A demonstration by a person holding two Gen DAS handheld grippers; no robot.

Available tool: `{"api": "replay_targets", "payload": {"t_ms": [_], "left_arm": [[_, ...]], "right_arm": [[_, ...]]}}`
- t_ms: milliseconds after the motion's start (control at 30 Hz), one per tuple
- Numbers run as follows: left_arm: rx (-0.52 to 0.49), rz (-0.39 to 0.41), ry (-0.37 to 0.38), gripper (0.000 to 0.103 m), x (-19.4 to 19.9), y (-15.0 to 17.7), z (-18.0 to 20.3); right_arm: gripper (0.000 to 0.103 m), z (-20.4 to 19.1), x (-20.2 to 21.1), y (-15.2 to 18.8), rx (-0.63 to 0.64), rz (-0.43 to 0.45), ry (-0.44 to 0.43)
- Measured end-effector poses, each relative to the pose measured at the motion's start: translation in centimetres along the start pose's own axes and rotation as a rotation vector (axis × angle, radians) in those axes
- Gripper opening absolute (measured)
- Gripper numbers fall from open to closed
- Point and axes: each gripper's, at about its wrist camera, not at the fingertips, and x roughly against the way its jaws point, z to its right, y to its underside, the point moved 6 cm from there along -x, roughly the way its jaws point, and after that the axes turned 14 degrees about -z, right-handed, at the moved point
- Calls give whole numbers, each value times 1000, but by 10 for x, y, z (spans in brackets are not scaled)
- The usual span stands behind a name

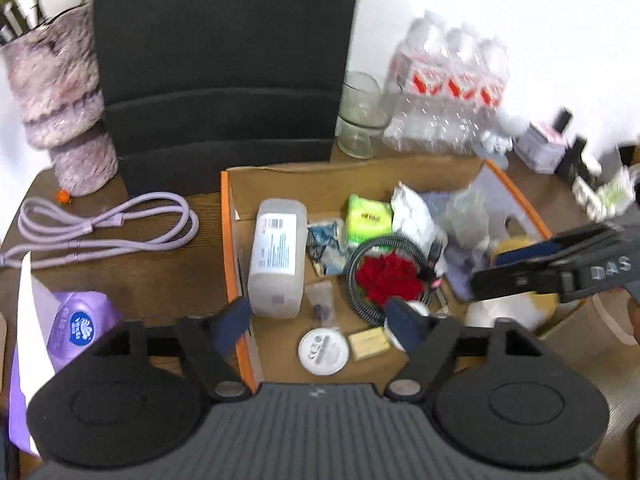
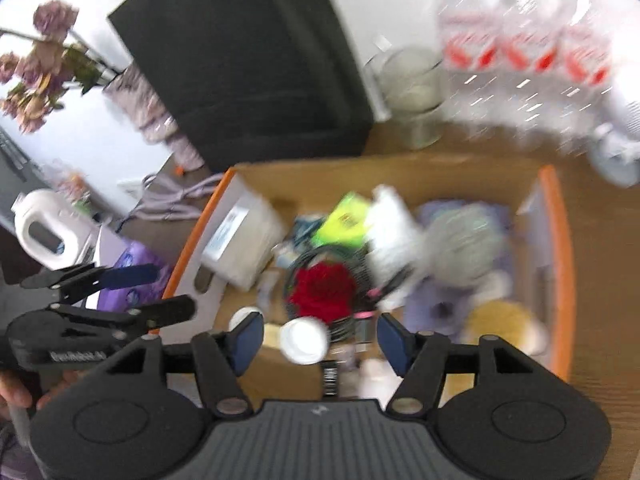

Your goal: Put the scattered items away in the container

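Two loose items catch the eye outside the orange-edged cardboard box (image 1: 236, 240): a coiled lilac cable (image 1: 108, 226) and a purple pack of tissues (image 1: 76, 328), both lying on the dark wooden surface (image 1: 160, 276) to the box's left. Inside the box there's already plenty: a white rectangular plastic bottle (image 1: 276, 258) lying along the left wall, a lime-green packet (image 1: 366, 216), a red fabric rose ringed by a black-and-white cord (image 1: 386, 274), a round white tin (image 1: 323, 350) and a small tan block (image 1: 368, 343).

The left hand-held gripper (image 1: 320, 320) hangs over the box's left wall, jaws spread wide, nothing between them. The right hand-held gripper (image 2: 320, 338) is above the near part of the box, jaws parted too and gripping nothing; a white round cap (image 2: 304, 340) shows below the gap, though the blur hides whether it lies in the box or is dropping.

Here's the relation that matters: the tissue pack sits just down-left of the left hand-held gripper's finger, and the cable lies further back on that same side, its long loops running left to right across the surface. The left hand looks clearly nearer to both; the right one would have to cross the whole box.

Behind stand a black chair back (image 1: 224, 60), a mottled pink vase (image 1: 60, 100), a glass jar (image 1: 360, 116) and wrapped water bottles (image 1: 448, 84).
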Motion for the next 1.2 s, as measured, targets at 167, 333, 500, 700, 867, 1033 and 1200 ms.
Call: {"api": "replay_targets", "payload": {"t_ms": [167, 333, 500, 700, 867, 1033, 1200], "left_arm": [[133, -36, -6, 100, 6, -13, 1], [167, -17, -68, 100, 11, -5, 17], [69, 407, -286, 103, 53, 29, 46], [51, 733, -255, 103, 74, 80, 69], [46, 706, -257, 103, 73, 81, 71], [76, 675, -271, 103, 83, 100, 71], [113, 745, -251, 103, 115, 206, 83]], "right_arm": [[77, 17, 37, 4, -25, 18, 175], [82, 25, 43, 19, -44, 46, 260], [83, 16, 49, 41, -50, 220, 206], [86, 1, 63, 88, 58, 755, 384], [86, -1, 59, 97, 42, 746, 359], [86, -19, 73, 120, 43, 755, 342], [93, -38, 87, 217, 18, 743, 326]]}}
